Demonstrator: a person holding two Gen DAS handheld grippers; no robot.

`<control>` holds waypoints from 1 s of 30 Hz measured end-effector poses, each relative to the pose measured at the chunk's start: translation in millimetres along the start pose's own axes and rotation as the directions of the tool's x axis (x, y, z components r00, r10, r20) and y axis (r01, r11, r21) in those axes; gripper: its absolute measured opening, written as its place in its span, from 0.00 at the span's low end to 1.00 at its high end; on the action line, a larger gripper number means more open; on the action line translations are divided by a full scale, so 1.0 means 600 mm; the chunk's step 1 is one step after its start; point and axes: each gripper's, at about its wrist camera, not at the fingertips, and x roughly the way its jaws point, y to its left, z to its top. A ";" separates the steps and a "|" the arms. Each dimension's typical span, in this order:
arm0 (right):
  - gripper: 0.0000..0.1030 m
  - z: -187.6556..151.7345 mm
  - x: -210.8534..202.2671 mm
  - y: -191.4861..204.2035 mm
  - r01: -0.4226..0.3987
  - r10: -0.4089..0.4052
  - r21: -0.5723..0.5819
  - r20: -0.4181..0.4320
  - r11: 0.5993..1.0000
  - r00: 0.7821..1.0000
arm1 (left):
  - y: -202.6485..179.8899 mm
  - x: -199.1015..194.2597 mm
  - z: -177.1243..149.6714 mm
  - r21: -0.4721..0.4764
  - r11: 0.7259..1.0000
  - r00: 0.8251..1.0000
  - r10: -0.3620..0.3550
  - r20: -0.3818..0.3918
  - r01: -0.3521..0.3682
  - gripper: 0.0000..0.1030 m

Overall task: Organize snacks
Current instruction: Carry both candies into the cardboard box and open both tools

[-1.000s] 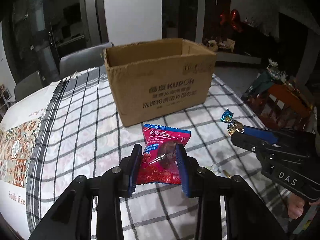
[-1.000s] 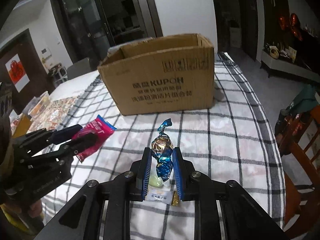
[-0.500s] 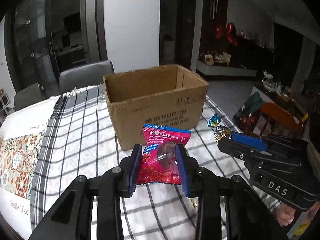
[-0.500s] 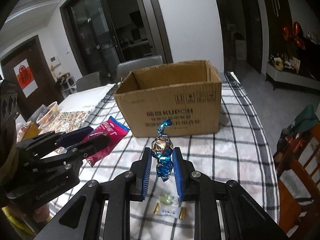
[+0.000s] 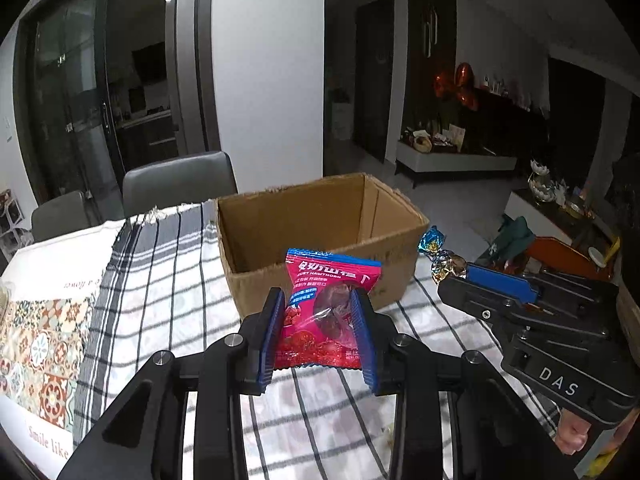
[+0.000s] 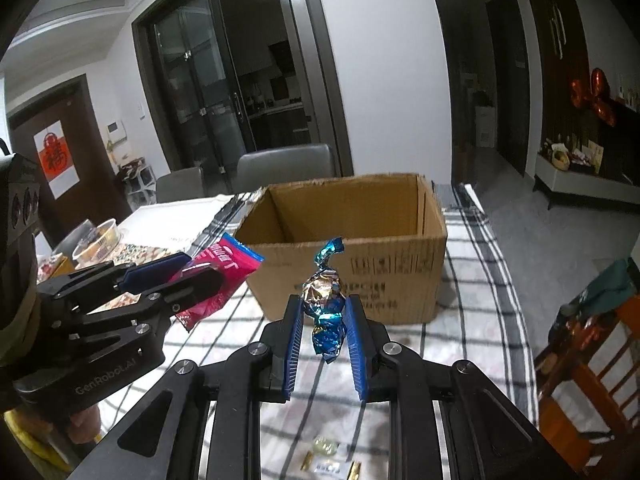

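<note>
My left gripper [image 5: 318,316] is shut on a red hawthorn snack packet [image 5: 326,312], held above the table in front of an open cardboard box [image 5: 320,236]. My right gripper [image 6: 324,320] is shut on a blue and gold foil-wrapped candy [image 6: 326,300], also raised before the box [image 6: 352,240]. In the left wrist view the right gripper [image 5: 456,276] is at the right with the candy [image 5: 440,256] sticking out. In the right wrist view the left gripper [image 6: 176,276] is at the left with the packet [image 6: 216,276]. The box interior that shows looks empty.
A checked tablecloth [image 5: 160,280] covers the table, with a patterned mat [image 5: 36,344] at the left. Small wrapped sweets [image 6: 328,460] lie near the front edge. Grey chairs [image 5: 176,188] stand behind the table. Bowls [image 6: 96,236] sit at the far left; a wooden chair [image 6: 592,352] is at the right.
Both grippers have risen with their snacks and tilted up, so the open top and inside of the box now show. Each grip is unchanged.
</note>
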 end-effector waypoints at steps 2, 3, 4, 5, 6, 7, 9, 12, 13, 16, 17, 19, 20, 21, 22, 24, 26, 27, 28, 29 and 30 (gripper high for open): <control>0.22 0.012 0.004 -0.002 0.005 -0.005 -0.006 0.009 1.000 1.000 | 0.003 0.005 0.012 -0.001 1.000 1.000 0.005 0.010 -0.005 0.33; 0.22 0.017 0.007 -0.003 0.005 -0.005 -0.008 0.013 1.000 1.000 | 0.004 0.008 0.017 -0.001 1.000 1.000 0.003 0.012 -0.003 0.33; 0.22 0.025 0.010 -0.005 0.004 -0.003 -0.010 0.018 1.000 1.000 | 0.006 0.011 0.023 -0.001 1.000 1.000 0.003 0.015 -0.003 0.33; 0.22 0.032 0.013 -0.006 0.004 -0.004 -0.013 0.022 1.000 1.000 | 0.007 0.014 0.028 0.000 1.000 1.000 0.006 0.019 -0.006 0.33; 0.22 0.041 0.017 -0.008 0.006 -0.005 -0.017 0.029 1.000 1.000 | 0.009 0.017 0.034 0.000 1.000 1.000 0.008 0.021 -0.008 0.32; 0.22 0.045 0.019 -0.009 0.007 -0.006 -0.019 0.034 1.000 0.999 | 0.011 0.020 0.038 -0.001 1.000 1.000 0.009 0.024 -0.009 0.32; 0.22 0.060 0.029 -0.014 0.010 -0.009 -0.022 0.040 1.000 0.999 | 0.017 0.030 0.048 -0.002 1.000 1.000 0.012 0.028 -0.012 0.32; 0.22 0.077 0.043 -0.018 0.007 -0.006 -0.026 0.043 1.000 0.999 | 0.024 0.046 0.063 0.000 1.000 1.000 0.013 0.028 -0.013 0.32; 0.22 0.083 0.050 -0.019 0.006 -0.004 -0.032 0.043 0.999 0.999 | 0.027 0.054 0.068 0.000 1.000 1.000 0.013 0.027 -0.013 0.32; 0.22 0.098 0.069 -0.023 0.019 -0.017 -0.050 0.047 0.999 0.999 | 0.033 0.075 0.080 0.004 1.000 1.000 0.016 0.022 -0.016 0.32; 0.22 0.103 0.074 -0.024 0.020 -0.018 -0.052 0.048 0.998 0.999 | 0.035 0.082 0.083 0.003 1.000 1.000 0.017 0.020 -0.017 0.32; 0.22 0.113 0.089 -0.026 0.022 -0.019 -0.063 0.045 0.998 0.999 | 0.042 0.099 0.090 -0.003 1.000 1.000 0.008 0.013 -0.008 0.32; 0.22 0.114 0.094 -0.027 0.024 -0.021 -0.069 0.047 0.997 0.999 | 0.044 0.106 0.091 -0.007 1.000 1.000 0.005 0.011 -0.005 0.32; 0.22 0.118 0.102 -0.028 0.028 -0.025 -0.076 0.047 0.997 0.999 | 0.048 0.115 0.094 -0.010 1.000 1.000 0.004 0.006 -0.004 0.32; 0.22 0.121 0.108 -0.029 0.030 -0.027 -0.077 0.045 0.997 0.999 | 0.049 0.122 0.095 -0.013 1.000 1.000 0.006 0.003 -0.006 0.32; 0.22 0.125 0.121 -0.032 0.023 -0.021 -0.071 0.039 0.997 0.999 | 0.049 0.135 0.099 -0.018 1.000 1.000 0.005 -0.002 -0.005 0.32; 0.22 0.130 0.135 -0.039 0.019 -0.017 -0.061 0.031 0.998 0.999 | 0.050 0.147 0.103 -0.019 1.000 1.000 0.006 -0.005 -0.006 0.32; 0.22 0.132 0.140 -0.043 0.019 -0.017 -0.059 0.032 0.998 0.999 | 0.049 0.153 0.104 -0.018 1.000 1.000 0.009 -0.002 -0.009 0.33; 0.23 0.134 0.146 -0.044 0.030 -0.028 -0.059 0.038 0.998 0.999 | 0.050 0.159 0.106 -0.015 1.000 1.000 0.014 0.002 -0.014 0.33; 0.25 0.134 0.148 -0.046 0.043 -0.041 -0.059 0.041 0.997 0.998 | 0.050 0.164 0.107 -0.010 1.000 1.000 0.022 0.007 -0.022 0.37; 0.35 0.136 0.152 -0.050 0.048 -0.046 -0.057 0.039 0.997 0.998 | 0.049 0.167 0.108 -0.010 0.999 0.999 0.035 0.010 -0.035 0.47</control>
